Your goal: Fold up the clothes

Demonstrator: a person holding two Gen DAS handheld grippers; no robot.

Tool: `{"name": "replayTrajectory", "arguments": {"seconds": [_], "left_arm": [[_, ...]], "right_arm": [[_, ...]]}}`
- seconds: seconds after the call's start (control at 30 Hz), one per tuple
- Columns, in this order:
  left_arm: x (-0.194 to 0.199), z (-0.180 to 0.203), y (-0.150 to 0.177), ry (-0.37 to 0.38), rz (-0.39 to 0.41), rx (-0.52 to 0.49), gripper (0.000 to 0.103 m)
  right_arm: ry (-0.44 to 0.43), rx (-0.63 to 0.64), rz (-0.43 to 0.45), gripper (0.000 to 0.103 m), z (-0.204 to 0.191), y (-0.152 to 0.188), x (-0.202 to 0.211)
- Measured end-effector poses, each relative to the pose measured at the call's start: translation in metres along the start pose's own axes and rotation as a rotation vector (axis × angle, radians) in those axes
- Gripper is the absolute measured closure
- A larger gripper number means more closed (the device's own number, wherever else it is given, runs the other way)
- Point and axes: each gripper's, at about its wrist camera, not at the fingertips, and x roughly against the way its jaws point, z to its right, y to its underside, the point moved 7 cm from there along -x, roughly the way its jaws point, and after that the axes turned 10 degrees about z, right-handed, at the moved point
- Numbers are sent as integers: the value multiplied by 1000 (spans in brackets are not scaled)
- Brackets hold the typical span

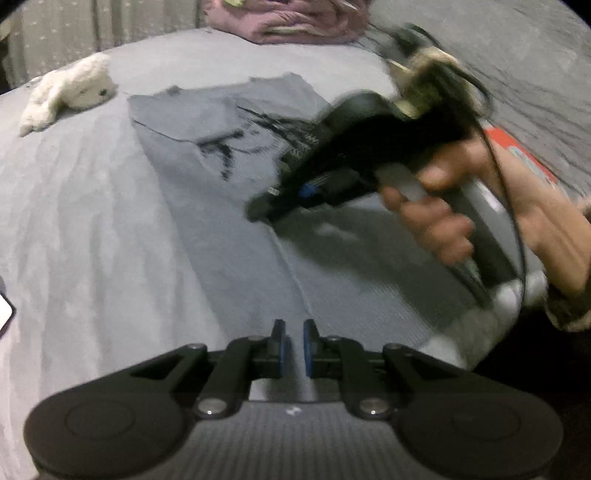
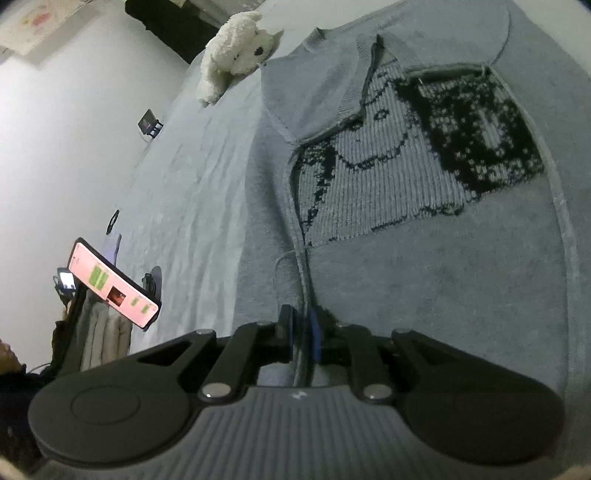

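A grey knit sweater point(image 1: 229, 155) with a black pattern lies spread flat on the bed point(image 1: 85, 221). In the right wrist view the sweater point(image 2: 424, 258) fills the frame, one sleeve point(image 2: 314, 85) folded across its chest. My left gripper point(image 1: 294, 347) sits at the sweater's near edge, its pads nearly together with grey cloth and a seam running in between them. My right gripper point(image 2: 303, 336) pinches a raised fold of the sweater along a seam. In the left wrist view the right gripper point(image 1: 258, 212) appears blurred, held by a hand point(image 1: 432, 210) over the sweater's middle.
A white plush toy point(image 1: 70, 96) point(image 2: 236, 51) lies on the bed beyond the sweater. A purple pile of clothes point(image 1: 291, 18) sits at the far end. A lit phone point(image 2: 114, 288) stands at the bed's left side. A red-orange item point(image 1: 517, 151) lies at the right.
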Motion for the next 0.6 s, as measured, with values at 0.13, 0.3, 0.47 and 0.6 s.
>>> {"name": "replayTrajectory", "arguments": {"seconds": [0.13,0.3,0.47,0.6], "left_arm": [[-9,-15,-13,-8,48,21,93],[-31,-20,-21,24,114,32,93],[-51,-31,-14,64,145,84,93],[-55,-35,-10,90,142,91,93]], "right_arm": [[-22,34,43,86,-8,-4,5],[-37,-35,109,84,0,-19,-9],[-67,-136,180,60,4,-37,-34],[-24,-29,222,86,-7,-42,-53]]}}
